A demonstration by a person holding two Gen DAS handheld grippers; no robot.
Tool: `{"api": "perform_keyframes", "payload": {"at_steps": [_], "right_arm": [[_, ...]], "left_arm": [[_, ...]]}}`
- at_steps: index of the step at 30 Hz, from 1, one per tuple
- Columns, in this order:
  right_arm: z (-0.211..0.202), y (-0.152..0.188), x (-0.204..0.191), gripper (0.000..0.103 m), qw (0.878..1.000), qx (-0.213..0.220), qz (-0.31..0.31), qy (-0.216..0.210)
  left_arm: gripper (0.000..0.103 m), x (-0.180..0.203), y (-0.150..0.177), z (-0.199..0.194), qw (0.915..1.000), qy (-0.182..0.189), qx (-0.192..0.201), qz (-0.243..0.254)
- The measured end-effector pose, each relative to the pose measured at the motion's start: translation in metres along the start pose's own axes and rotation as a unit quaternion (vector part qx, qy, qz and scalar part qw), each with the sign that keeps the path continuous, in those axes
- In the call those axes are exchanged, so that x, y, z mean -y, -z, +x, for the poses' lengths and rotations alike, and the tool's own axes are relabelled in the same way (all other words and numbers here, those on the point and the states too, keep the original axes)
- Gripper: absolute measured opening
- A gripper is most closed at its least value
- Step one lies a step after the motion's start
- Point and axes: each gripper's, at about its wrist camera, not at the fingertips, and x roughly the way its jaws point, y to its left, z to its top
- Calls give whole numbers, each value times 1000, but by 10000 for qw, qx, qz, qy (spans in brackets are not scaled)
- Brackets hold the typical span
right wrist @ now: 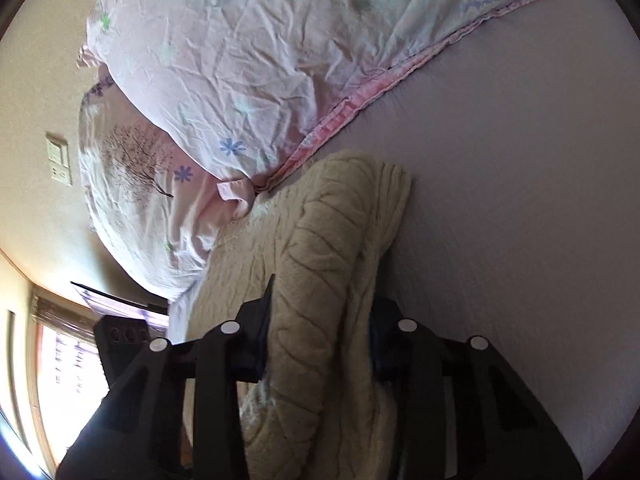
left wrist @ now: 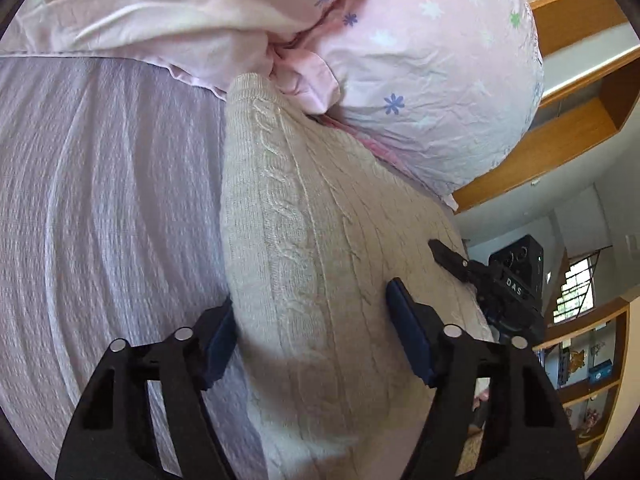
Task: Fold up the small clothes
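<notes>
A cream cable-knit sweater (left wrist: 304,248) lies on a lilac bedsheet (left wrist: 100,200), its far end against the pillows. My left gripper (left wrist: 312,320) is open, its blue-padded jaws spread across the sweater's near part, one on each side. The right gripper (left wrist: 452,258) shows at the sweater's right edge in the left wrist view. In the right wrist view, my right gripper (right wrist: 320,340) has a thick folded ridge of the sweater (right wrist: 320,248) between its jaws; the fabric fills the gap and both pads press against it.
Pink flowered pillows (left wrist: 432,80) and a crumpled pink quilt (left wrist: 160,8) lie at the head of the bed, touching the sweater's far end. Wooden shelves (left wrist: 580,360) stand right of the bed. A wall with switches (right wrist: 58,160) and a window (right wrist: 60,368) lie left.
</notes>
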Motion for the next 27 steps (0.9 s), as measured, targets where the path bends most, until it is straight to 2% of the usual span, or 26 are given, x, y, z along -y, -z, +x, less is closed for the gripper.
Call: {"api": "perform_keyframes", "payload": {"at_steps": [2,4,5,6,7,9,10,11,12,14,16,17,18,19,22,23,25,26,27], "right_arm": [[-1,2,-7,32,9991,53,-60,-405],[5,9,-23,30,9950,-91,-212,-969],[12,12,-35,30,9930,-213,-359,-1109],[22,18,-48,30,9912,-345,-561,-1145],[34,23,-61,30,9908,-471,-786,-997],[53,33,-82,32,9905,-518,-1254,-229],[55,36,-87,39,9892,-412,-1390,211],[50,39,-90,47,9883,-219,-1453,420],[40,42,-91,52,9893,-46,-1416,338],[22,49,-97,54,9899,55,-1416,16],[21,61,-107,54,9853,-138,-1692,184],[29,67,-110,49,9827,-327,-1781,379],[40,71,-112,12,9802,-439,-1850,555],[45,70,-111,11,9787,-326,-1860,806],[34,50,-101,9,9826,500,-1551,894],[36,47,-97,9,9836,546,-1433,948],[41,49,-93,11,9855,383,-1360,935],[38,53,-93,21,9858,360,-1339,948],[34,58,-94,40,9849,377,-1321,1051]], "left_arm": [[41,-5,-1,-9,9995,281,89,-83],[37,-8,2,-29,9987,497,118,6],[37,-8,6,-45,9988,427,176,151],[37,-9,10,-63,9985,288,309,335],[37,-11,14,-82,9975,105,459,532],[42,-22,18,-108,9934,-469,696,780],[44,-30,16,-111,9913,-750,759,766],[46,-41,16,-117,9909,-904,764,643],[46,-50,17,-120,9919,-915,746,463],[48,-58,22,-127,9918,-883,865,321],[57,-52,30,-144,9865,-1002,1180,541],[64,-47,33,-152,9830,-1092,1322,650],[66,-42,36,-158,9793,-1189,1451,763],[67,-38,41,-163,9749,-1326,1561,877],[73,-25,58,-173,9621,-1779,1749,1103],[76,-21,63,-171,9593,-1891,1760,1143],[94,-20,75,-171,9524,-2230,1736,1143],[102,-19,82,-169,9461,-2448,1775,1163],[102,-18,89,-168,9405,-2593,1818,1234]]}}
